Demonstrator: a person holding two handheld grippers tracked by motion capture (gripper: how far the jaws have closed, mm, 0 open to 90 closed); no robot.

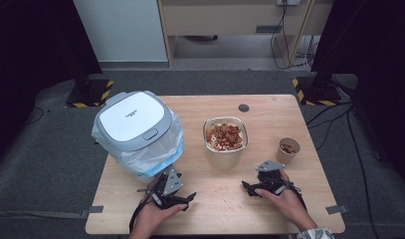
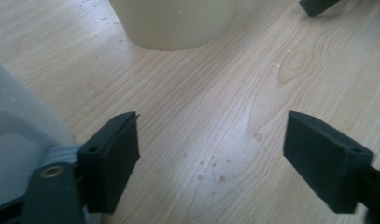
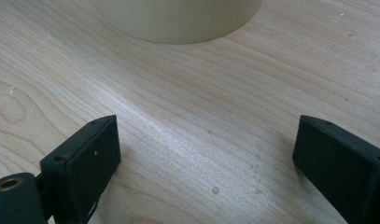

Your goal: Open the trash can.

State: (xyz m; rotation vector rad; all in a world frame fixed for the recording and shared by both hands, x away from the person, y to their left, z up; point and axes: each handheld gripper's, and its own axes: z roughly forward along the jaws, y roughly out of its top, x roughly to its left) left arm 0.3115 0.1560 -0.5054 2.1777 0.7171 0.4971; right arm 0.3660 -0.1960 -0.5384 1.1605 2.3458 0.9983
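Both claws sit low at the bottom of the high view, my left claw (image 1: 182, 198) at lower centre-left and my right claw (image 1: 250, 188) at lower centre-right, each with its jaws spread wide and nothing between them; the gripper views show bare wood (image 2: 215, 116) in each gap.

As I judge it, nothing has started yet. The tub (image 1: 225, 137) of mixed snacks stands at the middle of the bench (image 1: 215, 209), full and untouched, just ahead of both claws. The small cup (image 1: 288, 149) at the right holds a little of the same mix. The bin (image 1: 135, 130) with its plastic liner stands at the left with its lid down. All the handling is left to do.

The tub stands upright, mouth facing up. It is a rounded square, so no long axis stands out. Its pale wall fills the top of the left gripper view (image 2: 173, 23) and the right gripper view (image 3: 178, 18).
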